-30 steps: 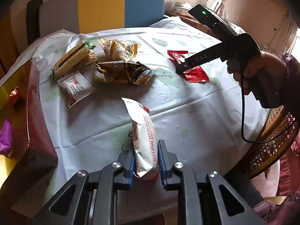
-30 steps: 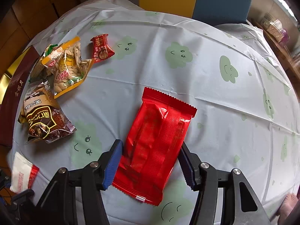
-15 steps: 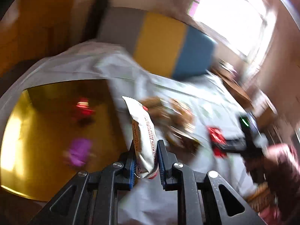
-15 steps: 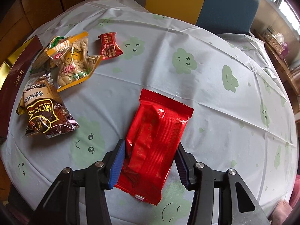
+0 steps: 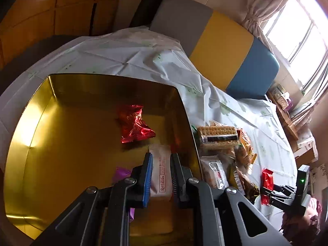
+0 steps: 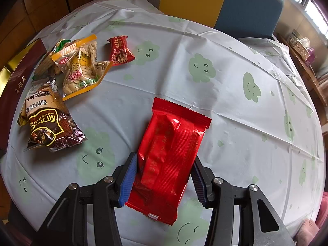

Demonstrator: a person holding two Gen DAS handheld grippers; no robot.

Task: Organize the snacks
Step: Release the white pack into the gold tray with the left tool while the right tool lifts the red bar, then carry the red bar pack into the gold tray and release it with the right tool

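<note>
While the left gripper (image 5: 161,174) pinches the white snack pack (image 5: 161,169) lengthwise above the gold box (image 5: 61,143), the red packet (image 6: 171,160) lies lengthwise between the right gripper (image 6: 164,178) fingers, seemingly touching both.

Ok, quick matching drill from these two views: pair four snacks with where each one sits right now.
Things:
1. white packet
2. flat red packet
3. crinkled red sweet
4. brown packet

Places:
a. lying loose on the tablecloth
b. on the floor of the gold tin
c. between the right gripper pads
d. clamped in the left gripper, over the tin

Pairs: 1-d, 2-c, 3-b, 4-a
</note>
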